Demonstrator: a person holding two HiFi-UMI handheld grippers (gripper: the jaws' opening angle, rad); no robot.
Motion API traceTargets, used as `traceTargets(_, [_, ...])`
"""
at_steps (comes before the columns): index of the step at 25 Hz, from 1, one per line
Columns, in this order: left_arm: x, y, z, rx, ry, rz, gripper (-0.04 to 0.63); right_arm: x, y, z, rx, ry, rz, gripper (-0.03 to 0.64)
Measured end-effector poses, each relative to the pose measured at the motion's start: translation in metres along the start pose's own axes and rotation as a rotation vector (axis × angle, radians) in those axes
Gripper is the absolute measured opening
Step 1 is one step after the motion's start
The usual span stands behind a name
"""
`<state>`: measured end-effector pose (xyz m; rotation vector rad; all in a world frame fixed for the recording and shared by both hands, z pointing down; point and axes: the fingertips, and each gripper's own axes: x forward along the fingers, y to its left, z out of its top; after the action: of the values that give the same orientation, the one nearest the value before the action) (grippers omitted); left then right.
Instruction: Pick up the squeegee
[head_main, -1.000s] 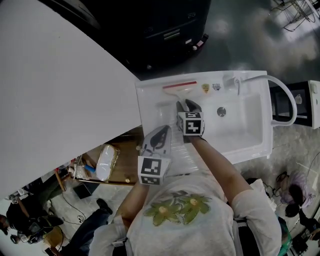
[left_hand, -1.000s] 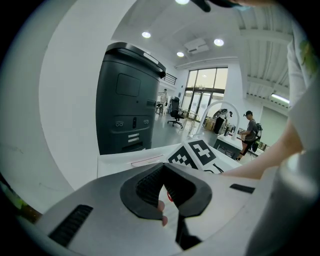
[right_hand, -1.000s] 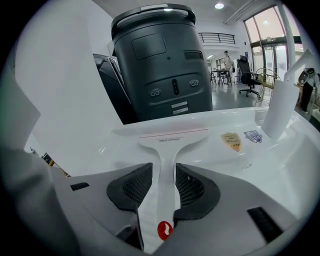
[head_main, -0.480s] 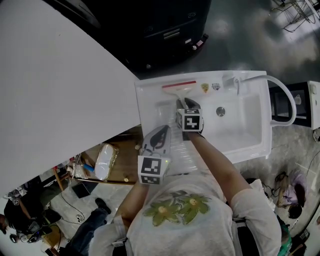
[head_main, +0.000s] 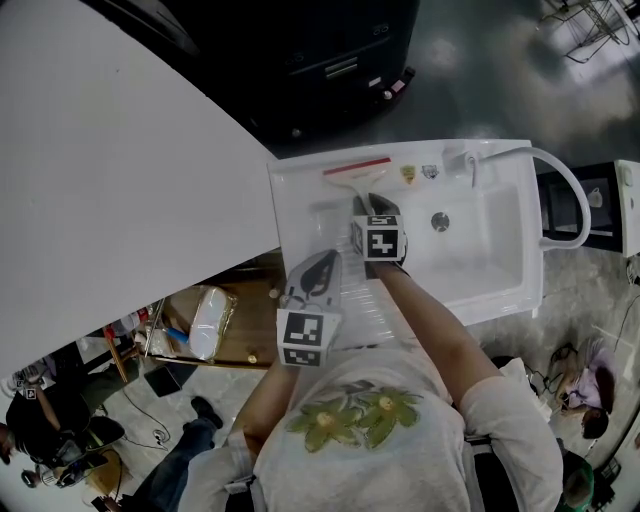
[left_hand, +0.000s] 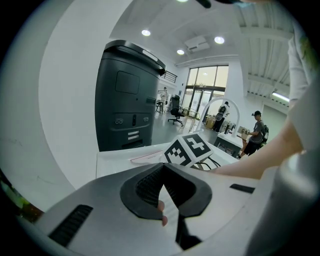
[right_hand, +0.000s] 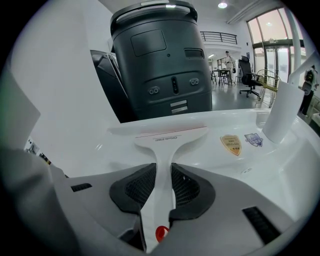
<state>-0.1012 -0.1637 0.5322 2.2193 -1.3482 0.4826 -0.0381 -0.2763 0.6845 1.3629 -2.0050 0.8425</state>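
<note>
Presently pinching the squeegee (right_hand: 167, 137) by its flat white handle with the right tongs (right_hand: 163, 172), just drawn in from a wider gape, ribbed pads (right_hand: 137, 187) flush against both narrow edges. Behind the pads, toward the palm, a red-tipped handle end. Ahead of the tips, the handle flaring into a T-shaped head with a thin red-edged blade, lying flat on the rear deck of the white sink (right_hand: 280, 170).

Probably light, stiff moulded plastic, smooth and likely slick against that glossy deck. Blade lip looking softer, better left unsqueezed. Sensible hold as it stands: mid-handle, short of the flare, so only slight tipping toward the head to be expected on lifting.

Off to the right of the tips, two small stickers (right_hand: 230, 144) and a white tap (right_hand: 281, 112). Beyond the blade, a tall dark machine (right_hand: 160, 65).

Left tongs (left_hand: 163, 170) pressed together on nothing, held back and to the left of the right pair by the sink's front corner, a fingertip (left_hand: 161, 207) showing through the gap behind the pads.
</note>
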Motion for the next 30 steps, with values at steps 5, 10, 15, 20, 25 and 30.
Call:
traceTargets(5, [-0.001,0.0,0.002,0.004,-0.006,0.005,0.009,-0.004,0.001,0.005,0.005,-0.012,0.016,0.103])
traceTargets(10, [-0.004,-0.002,0.003,0.005,-0.015,0.009,0.009,-0.008,0.001,0.008,0.002,-0.022,0.022,0.101])
traceTargets(15, [-0.009,-0.004,0.005,0.013,-0.026,0.016,0.009,-0.015,0.001,0.012,-0.002,-0.034,0.026,0.101])
traceTargets(20, [-0.016,-0.009,0.008,0.017,-0.043,0.022,0.009,-0.024,0.002,0.016,0.002,-0.053,0.03,0.101])
traceTargets(25, [-0.022,-0.016,0.009,0.027,-0.058,0.028,0.009,-0.037,0.002,0.019,0.001,-0.076,0.036,0.101])
traceTargets(30, [-0.029,-0.021,0.01,0.035,-0.077,0.033,0.009,-0.049,0.002,0.02,-0.005,-0.097,0.037,0.101])
